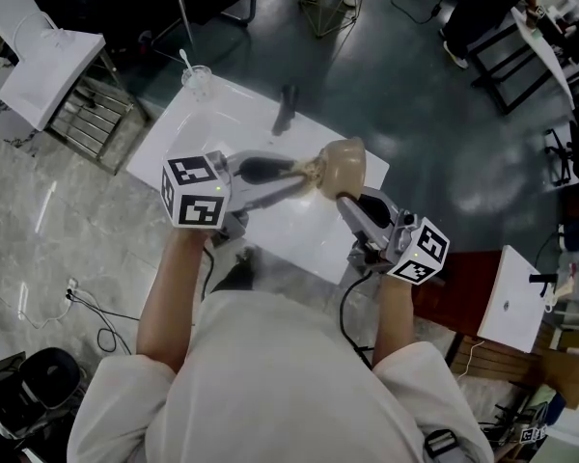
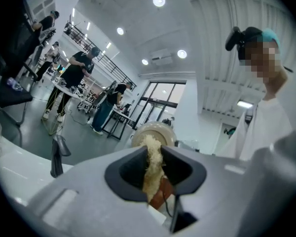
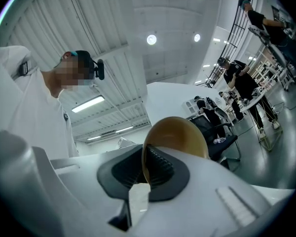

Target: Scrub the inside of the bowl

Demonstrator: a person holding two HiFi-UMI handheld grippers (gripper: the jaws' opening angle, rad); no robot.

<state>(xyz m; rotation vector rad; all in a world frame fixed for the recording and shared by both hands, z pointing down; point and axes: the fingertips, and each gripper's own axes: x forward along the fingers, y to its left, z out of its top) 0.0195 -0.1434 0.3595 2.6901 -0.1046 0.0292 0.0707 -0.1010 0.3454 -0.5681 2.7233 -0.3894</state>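
Note:
A tan bowl is held up above the white table, tilted on its side. My right gripper is shut on its rim from below. In the right gripper view the rim passes between the jaws of the right gripper, and the brown bowl rises beyond them. My left gripper is shut on a pale fibrous scrubber whose tip reaches the bowl's mouth. In the left gripper view the scrubber stands between the jaws of the left gripper, with the bowl just beyond.
A clear glass cup with a spoon stands at the table's far left corner. A dark object lies near the far edge. A white cabinet is at the left, a white board at the right. Several people stand in the background.

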